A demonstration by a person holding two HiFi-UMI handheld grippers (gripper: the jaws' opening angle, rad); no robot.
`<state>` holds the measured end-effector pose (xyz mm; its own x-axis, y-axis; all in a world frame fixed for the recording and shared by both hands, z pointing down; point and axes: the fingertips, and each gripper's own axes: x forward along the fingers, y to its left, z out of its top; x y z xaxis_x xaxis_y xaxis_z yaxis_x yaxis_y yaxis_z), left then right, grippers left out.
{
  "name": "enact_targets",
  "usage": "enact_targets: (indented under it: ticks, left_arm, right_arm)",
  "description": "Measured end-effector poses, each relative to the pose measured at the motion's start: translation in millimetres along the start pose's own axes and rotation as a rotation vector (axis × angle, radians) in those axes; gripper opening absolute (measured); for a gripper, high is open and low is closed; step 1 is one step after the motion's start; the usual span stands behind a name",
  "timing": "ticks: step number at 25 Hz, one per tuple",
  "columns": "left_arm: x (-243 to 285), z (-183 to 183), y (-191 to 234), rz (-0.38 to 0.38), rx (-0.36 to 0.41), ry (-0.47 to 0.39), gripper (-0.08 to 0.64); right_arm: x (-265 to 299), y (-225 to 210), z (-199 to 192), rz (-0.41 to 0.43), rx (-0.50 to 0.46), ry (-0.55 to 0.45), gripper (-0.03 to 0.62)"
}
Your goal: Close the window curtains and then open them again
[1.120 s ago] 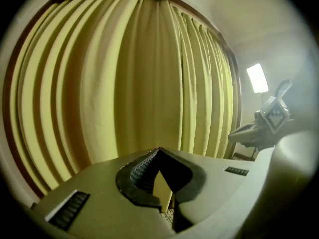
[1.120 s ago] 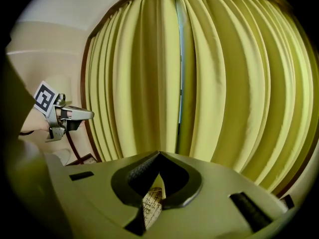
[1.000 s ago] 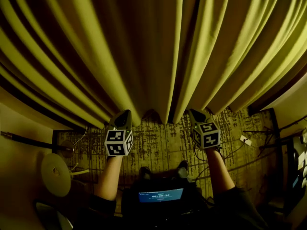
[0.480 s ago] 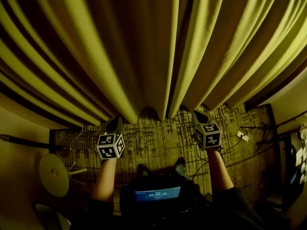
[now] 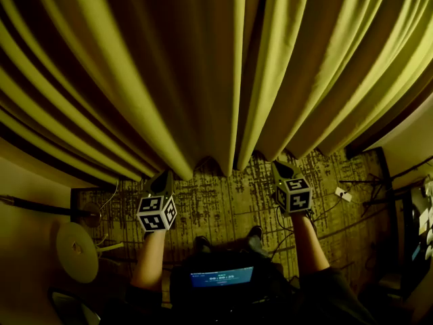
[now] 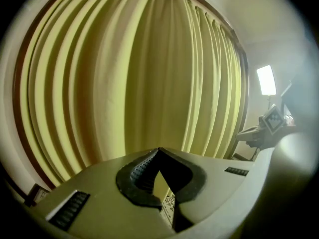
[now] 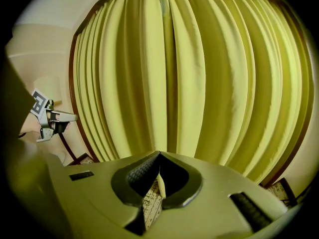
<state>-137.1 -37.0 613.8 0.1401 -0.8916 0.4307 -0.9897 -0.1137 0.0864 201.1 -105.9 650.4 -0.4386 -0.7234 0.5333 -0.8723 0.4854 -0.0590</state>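
The yellow-green curtains (image 5: 203, 80) hang drawn together in deep folds and fill the upper head view; the two panels meet near the middle (image 5: 242, 100). My left gripper (image 5: 163, 176) is shut and holds nothing, just below the hem of the left panel. My right gripper (image 5: 281, 164) is also shut and bare, under the right panel's hem. In the left gripper view the closed tips (image 6: 159, 149) point at the curtain (image 6: 149, 83) from a short way off. The right gripper view shows its closed tips (image 7: 159, 153) facing the folds (image 7: 199, 83).
A patterned carpet (image 5: 223, 195) lies below the hems. A round white object (image 5: 76, 249) and a dark rod (image 5: 40, 205) are at the left, cables and a plug (image 5: 346, 193) at the right. A small lit screen (image 5: 222, 276) sits at my waist above my shoes (image 5: 254, 234). A bright lamp (image 6: 265, 80) glows on the right.
Both grippers have sunk a little away from the curtain hems, the left one also drifting left. Their jaws stay shut and the curtains hang as before.
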Motion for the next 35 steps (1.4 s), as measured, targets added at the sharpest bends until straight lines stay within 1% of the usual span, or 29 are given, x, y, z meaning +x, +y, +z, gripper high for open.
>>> enact_targets:
  ticks: [9,12,15,18,21,26,29,31,33,35]
  left_arm:
    - [7.6,1.8,-21.3,-0.023,0.006,0.004,0.000]
    - [17.3,9.0,-35.8,-0.035,0.006,-0.009,0.000]
    - [24.1,13.2,-52.7,-0.052,0.010,-0.014,0.000]
    - [30.7,12.1,-74.3,-0.066,0.006,-0.008,0.000]
    - [45.4,19.9,-92.6,-0.063,0.000,-0.023,0.000]
    - [59.6,35.7,-118.5,-0.044,0.004,-0.049,0.000]
    - [61.4,45.4,-133.4,-0.027,0.017,-0.058,0.000]
    - [59.8,52.9,-143.3,-0.021,0.029,-0.067,0.000]
    - [61.8,61.9,-150.2,-0.021,0.045,-0.074,0.000]
    - [63.9,71.5,-150.7,-0.022,0.066,-0.077,0.000]
  right_arm:
    - [-0.4,-11.6,-5.0,0.000,0.005,0.004,0.014]
    - [3.1,-23.2,-2.3,0.006,0.000,-0.010,0.014]
    - [0.6,-30.7,-4.8,0.013,-0.001,-0.001,0.014]
    - [-3.1,-39.0,-10.2,0.035,0.001,0.001,0.014]
    - [3.9,-54.8,-12.9,0.060,-0.020,0.011,0.014]
    - [8.5,-72.4,0.6,0.118,-0.067,-0.019,0.018]
    - [7.1,-75.5,13.1,0.166,-0.056,-0.044,0.018]
    - [6.2,-74.8,24.6,0.197,-0.060,-0.080,0.020]
    - [9.5,-73.7,45.5,0.218,-0.079,-0.136,0.021]
    - [10.2,-65.9,78.5,0.237,-0.096,-0.206,0.026]
